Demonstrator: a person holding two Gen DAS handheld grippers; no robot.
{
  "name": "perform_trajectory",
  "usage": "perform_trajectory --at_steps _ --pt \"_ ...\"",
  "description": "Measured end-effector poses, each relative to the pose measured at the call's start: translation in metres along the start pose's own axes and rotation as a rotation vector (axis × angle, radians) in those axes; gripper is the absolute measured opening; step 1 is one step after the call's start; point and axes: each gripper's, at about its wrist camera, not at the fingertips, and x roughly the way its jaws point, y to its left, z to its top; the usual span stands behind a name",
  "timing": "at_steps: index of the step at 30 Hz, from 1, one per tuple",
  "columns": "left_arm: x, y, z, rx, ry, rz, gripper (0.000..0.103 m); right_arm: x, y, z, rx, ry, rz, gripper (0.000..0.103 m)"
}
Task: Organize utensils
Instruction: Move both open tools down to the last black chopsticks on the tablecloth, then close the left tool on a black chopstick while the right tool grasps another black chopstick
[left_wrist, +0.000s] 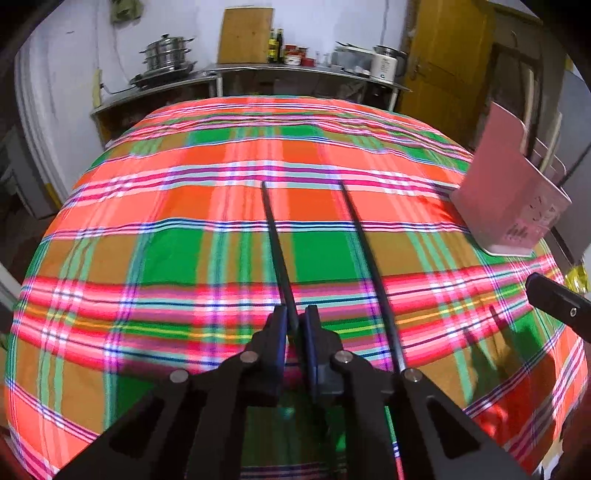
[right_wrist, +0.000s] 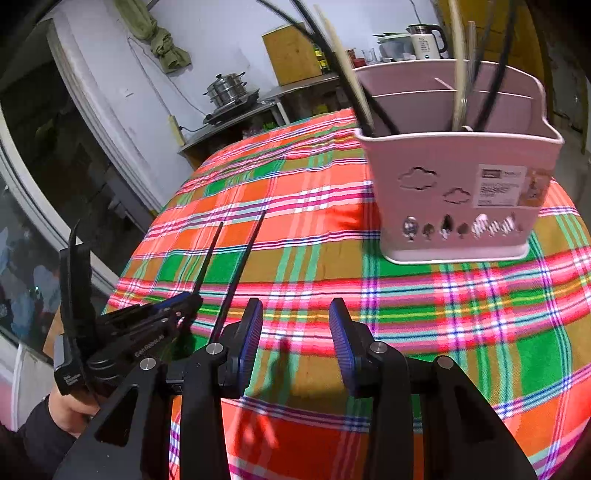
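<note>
The pink utensil holder (left_wrist: 511, 192) stands on the plaid tablecloth (left_wrist: 207, 258), and everything here is placed against it. The left gripper (left_wrist: 295, 325) is pressed together on one black chopstick (left_wrist: 277, 243), pinched near its thick end; its long axis runs straight forward along the fingers, tip pointing away across the cloth, so the holder lies ahead and well to the right of that tip. A second black chopstick (left_wrist: 369, 266) runs almost parallel just on the holder's side of the first; whether it lies on the cloth or is caught against the gripper body cannot be told. The right gripper (right_wrist: 295, 332) hovers in front of the holder with its blue pads (right_wrist: 251, 332) spread wide and nothing between them; it is the nearer of the two to the holder. Seen from the right wrist, the holder is divided by partitions into several compartments: black and pale chopsticks (right_wrist: 347, 74) lean in the left front one, more sticks stand in the right one, and the middle looks bare. The judgement is that the held chopstick must swing rightward and tip upright to drop in.
</note>
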Motion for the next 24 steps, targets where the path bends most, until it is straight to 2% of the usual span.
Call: perform_trajectory --at_steps 3,7,12,19,24 --pt "-0.001 0.009 0.0 -0.032 0.004 -0.008 0.013 0.012 0.01 0.004 -0.021 0.014 0.013 0.039" --pt "0.001 0.023 0.004 -0.086 0.022 -0.075 0.013 0.034 0.024 0.01 -0.053 0.044 0.031 0.039" --pt "0.01 0.031 0.018 -0.131 0.034 -0.111 0.013 0.065 0.04 0.017 -0.079 0.081 0.041 0.039" --pt "0.024 0.025 0.033 -0.081 0.04 -0.095 0.013 0.102 0.051 0.024 -0.091 0.125 0.01 0.034" --pt "0.027 0.024 0.038 -0.043 0.04 -0.088 0.013 0.111 0.055 0.031 -0.105 0.123 -0.027 0.029"
